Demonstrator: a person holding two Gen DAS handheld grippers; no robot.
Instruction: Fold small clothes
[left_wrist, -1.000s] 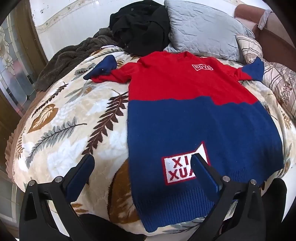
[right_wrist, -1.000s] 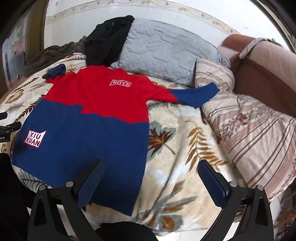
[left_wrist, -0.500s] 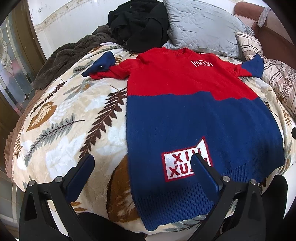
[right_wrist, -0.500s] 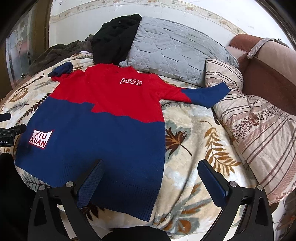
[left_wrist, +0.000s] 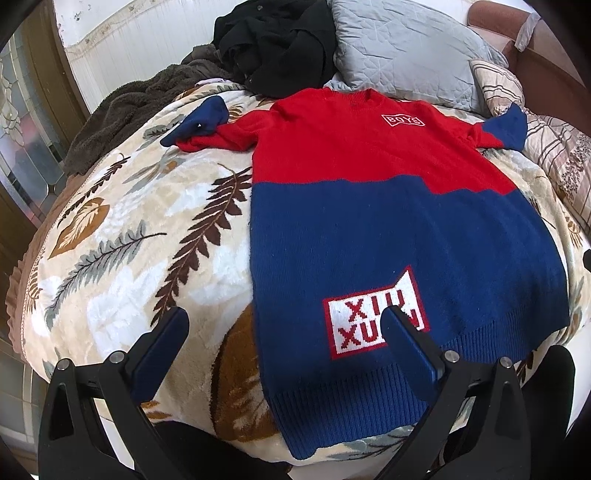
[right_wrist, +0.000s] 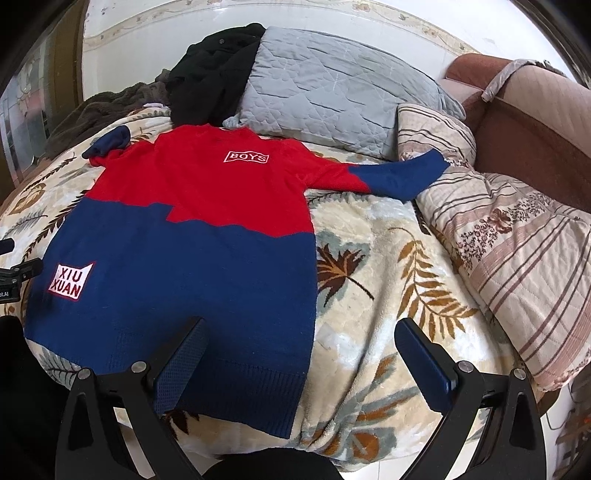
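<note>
You are holding both grippers low over the near edge of the bed, and over the last second you have been easing them a little forward: the sweater (left_wrist: 388, 229) is sitting larger and lower in both views than it was a moment ago, while the garment itself is lying just as it was. That is telling me you are still approaching and the fold is not yet begun.

The sweater is lying face up and flat on the leaf-print blanket (left_wrist: 122, 258), red half toward the grey pillow (right_wrist: 332, 85), navy half and ribbed hem toward you. One sleeve (left_wrist: 199, 123) is bunched by the shoulder; the other sleeve (right_wrist: 399, 175) is stretching out onto the striped quilt (right_wrist: 517, 251).

Your left gripper (left_wrist: 286, 330) is standing wide open and gripping nothing, its fingers straddling the hem's left corner in view. Your right gripper (right_wrist: 299, 349) is likewise spread wide and empty, framing the hem's right corner.

Judging from this, you are lining up on the two hem corners, or on the side edges for a lengthwise fold. The bunched sleeve is likely needing a tidy first.
</note>
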